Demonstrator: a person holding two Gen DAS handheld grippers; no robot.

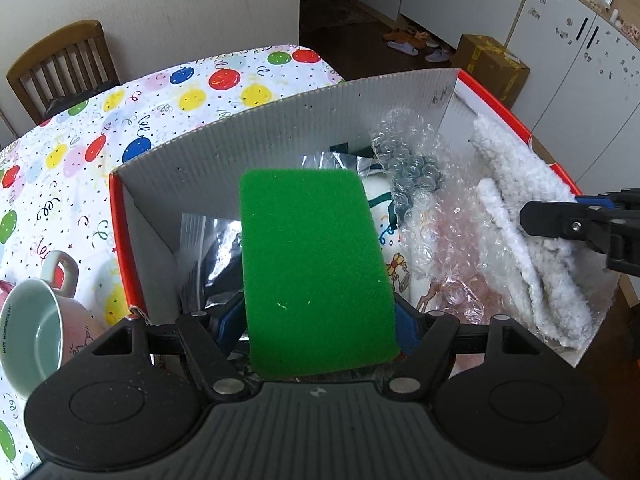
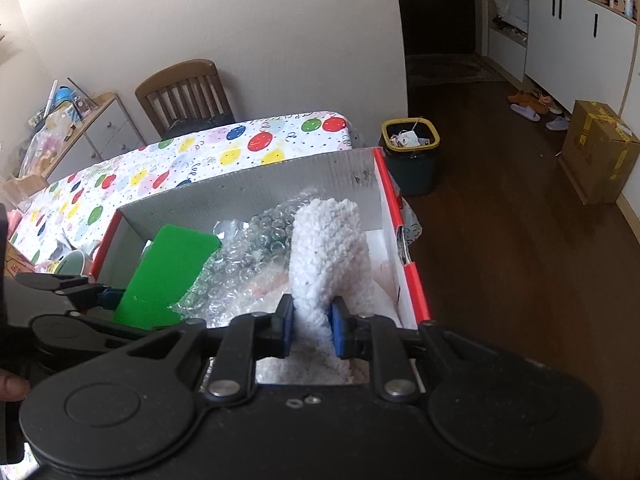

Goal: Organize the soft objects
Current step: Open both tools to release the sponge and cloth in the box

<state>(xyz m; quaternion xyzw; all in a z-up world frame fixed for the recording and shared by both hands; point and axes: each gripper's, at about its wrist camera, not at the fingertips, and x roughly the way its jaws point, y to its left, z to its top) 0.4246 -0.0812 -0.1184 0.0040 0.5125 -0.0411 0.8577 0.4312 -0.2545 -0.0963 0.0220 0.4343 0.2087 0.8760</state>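
Note:
My left gripper is shut on a flat green sponge and holds it over the open cardboard box with red outer walls. The sponge also shows in the right wrist view. My right gripper is shut on a white fluffy cloth at the box's right side; the cloth and that gripper show in the left wrist view. Bubble wrap, foil bags and a printed cloth lie inside the box.
The box stands on a table with a balloon-print cloth. A pale green mug and a pink cup sit left of the box. A wooden chair stands behind the table. A bin stands on the floor to the right.

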